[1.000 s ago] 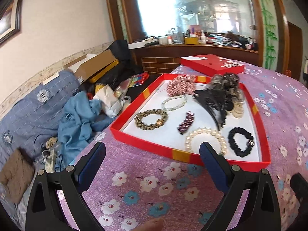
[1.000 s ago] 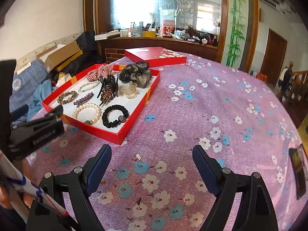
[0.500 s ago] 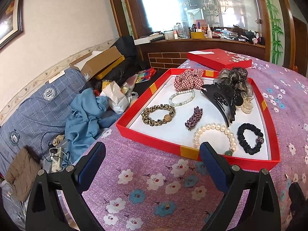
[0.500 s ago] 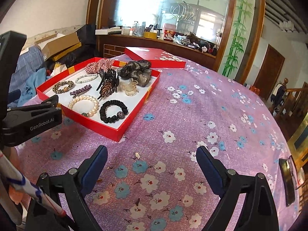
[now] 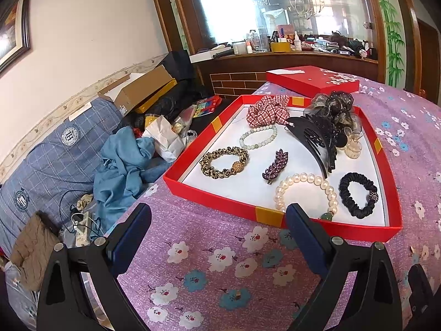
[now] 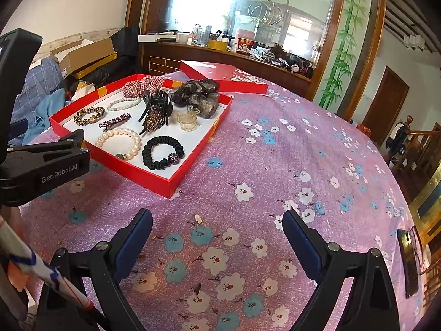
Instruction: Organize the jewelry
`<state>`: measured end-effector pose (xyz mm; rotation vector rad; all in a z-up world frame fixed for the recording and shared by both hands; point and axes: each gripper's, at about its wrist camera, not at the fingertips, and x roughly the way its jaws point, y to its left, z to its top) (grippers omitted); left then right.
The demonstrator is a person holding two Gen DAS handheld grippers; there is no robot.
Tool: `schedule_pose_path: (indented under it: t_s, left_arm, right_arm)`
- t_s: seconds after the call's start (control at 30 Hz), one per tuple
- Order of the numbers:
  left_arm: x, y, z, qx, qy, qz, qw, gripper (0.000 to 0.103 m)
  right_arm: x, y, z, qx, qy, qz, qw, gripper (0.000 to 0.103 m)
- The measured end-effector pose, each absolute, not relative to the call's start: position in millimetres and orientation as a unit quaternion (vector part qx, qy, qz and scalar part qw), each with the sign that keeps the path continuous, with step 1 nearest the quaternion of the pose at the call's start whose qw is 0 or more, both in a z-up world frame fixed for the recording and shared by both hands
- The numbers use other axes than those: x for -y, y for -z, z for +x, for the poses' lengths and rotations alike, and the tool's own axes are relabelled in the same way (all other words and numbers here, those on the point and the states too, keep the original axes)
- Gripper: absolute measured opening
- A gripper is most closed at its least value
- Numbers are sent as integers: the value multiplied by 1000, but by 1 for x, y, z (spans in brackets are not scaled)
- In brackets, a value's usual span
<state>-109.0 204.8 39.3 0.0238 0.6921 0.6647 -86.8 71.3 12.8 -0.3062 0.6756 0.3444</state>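
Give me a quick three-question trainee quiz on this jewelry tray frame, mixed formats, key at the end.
1. True or false: the pearl bracelet lies outside the red tray.
2. Multiple choice: what sits right beside the pearl bracelet, at the tray's near edge? A) black scrunchie B) plaid scrunchie C) red lid
3. Fill in: between the fingers of the right gripper there is only the floral ____.

Key
1. False; it lies inside the tray.
2. A
3. Tablecloth; its jaws have just been opening, with nothing between them. The left gripper is open and empty too.
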Motion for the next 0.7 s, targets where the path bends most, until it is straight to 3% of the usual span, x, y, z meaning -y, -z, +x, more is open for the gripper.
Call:
schedule_pose_path:
  t_s: [0.7]
  left_arm:
    - [-205,-39,-109,-333,-321,11,887,98]
  right_arm:
    - [-72,-12,-86,-331,-163,-150,917,98]
